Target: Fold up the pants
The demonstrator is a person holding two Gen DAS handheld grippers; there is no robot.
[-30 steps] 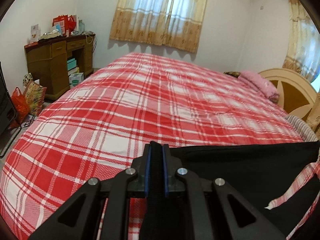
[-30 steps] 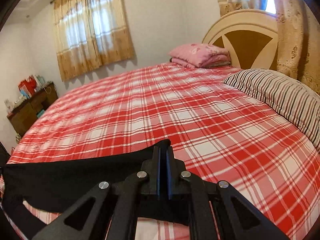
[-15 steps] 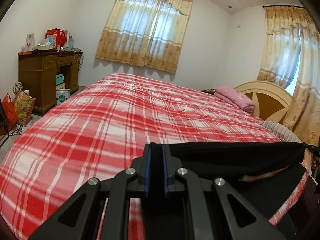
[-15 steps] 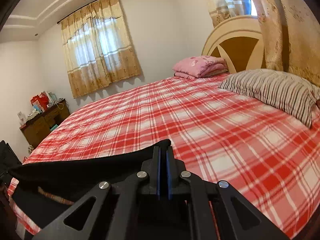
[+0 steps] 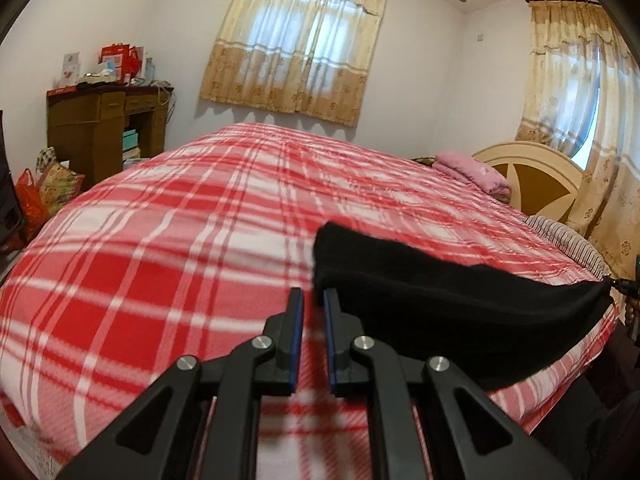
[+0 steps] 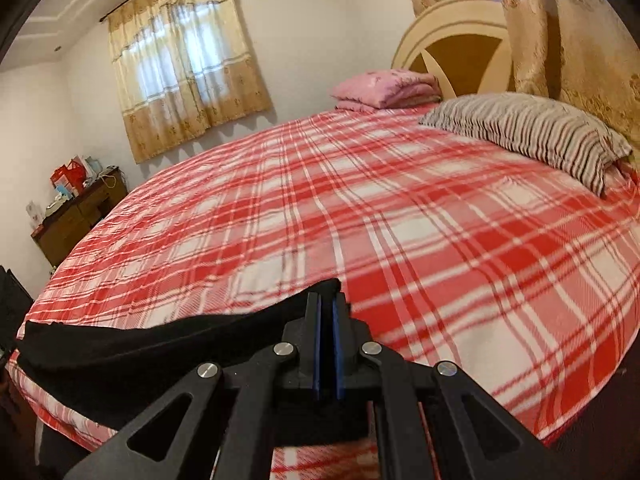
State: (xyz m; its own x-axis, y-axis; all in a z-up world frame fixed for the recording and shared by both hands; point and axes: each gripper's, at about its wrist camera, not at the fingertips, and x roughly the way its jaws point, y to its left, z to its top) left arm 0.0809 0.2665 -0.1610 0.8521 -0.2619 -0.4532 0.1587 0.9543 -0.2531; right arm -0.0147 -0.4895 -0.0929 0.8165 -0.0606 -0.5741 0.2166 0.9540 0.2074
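Pants (image 5: 460,304) sag limp just right of your parted, empty left gripper (image 5: 311,308) above the bed (image 5: 160,248); your right gripper (image 6: 327,312) pinches one corner. Soft cloth: retake the loose corner ahead.

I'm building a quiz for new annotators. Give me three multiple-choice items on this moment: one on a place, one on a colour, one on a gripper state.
1. Where is the striped pillow?
A. by the headboard
B. on the desk
C. on the floor

2. What colour are the pants?
A. blue
B. black
C. white

3. How is the left gripper?
A. shut on the pants
B. open
C. out of view

Answers:
1 A: it lies on the bed below the headboard.
2 B: the cloth is plain black.
3 B: bedspread shows between its fingers; the right gripper stays shut on the pants.
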